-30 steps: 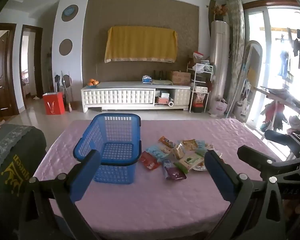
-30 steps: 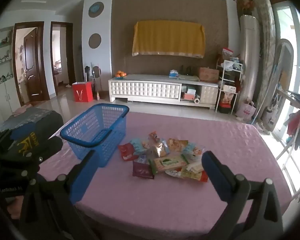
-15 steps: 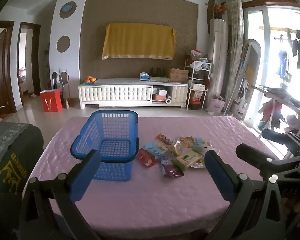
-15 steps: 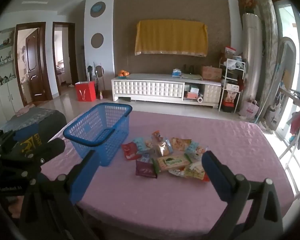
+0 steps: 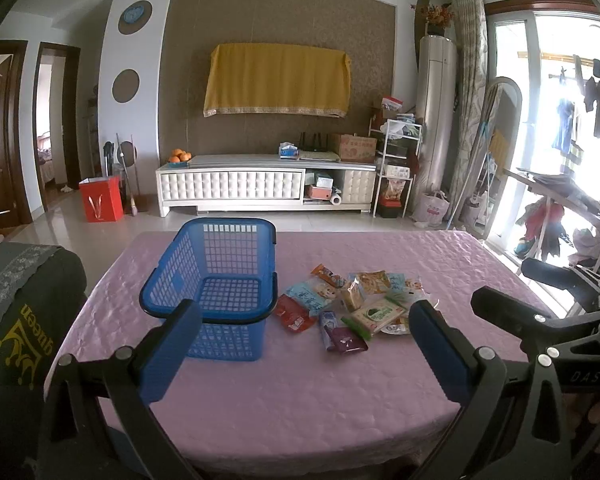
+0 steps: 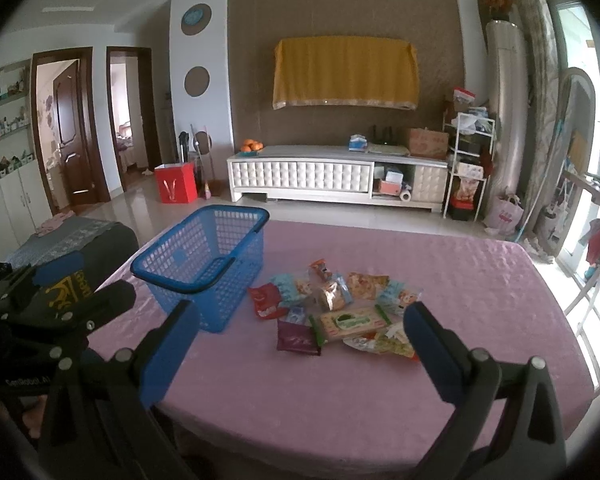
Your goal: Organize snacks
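Nothing sorted yet, to judge from the layout. Blue basket (image 5: 216, 280) standing upright left of centre in the left wrist view, on the pink tablecloth (image 5: 300, 400), mesh floor bare, no packet inside as far as visible. Same basket (image 6: 204, 268) sitting centre-left in the right wrist view, likewise bare inside.

Snack pile (image 5: 352, 304) lying just right of the basket, centre of frame, packets overlapping: a red packet (image 5: 294, 316) nearest the basket wall, a purple packet (image 5: 344, 338) at the lower edge of the heap, a green-labelled pack (image 5: 374, 314) slightly right of it. In the right wrist view the heap (image 6: 336, 312) spread across the middle, the purple packet (image 6: 296, 336) at lower left, the green-labelled pack (image 6: 354, 322) beside it.

Left gripper (image 5: 304, 344) hanging low in its frame, jaws spread wide, gripping nothing, well short of the pile. Right gripper (image 6: 300, 344) likewise low in its frame, jaws spread wide and bare, framing the heap from the near table edge.

All of the work left, then: every packet to be lifted and dropped into the basket, one at a time most likely. First pick not begun.
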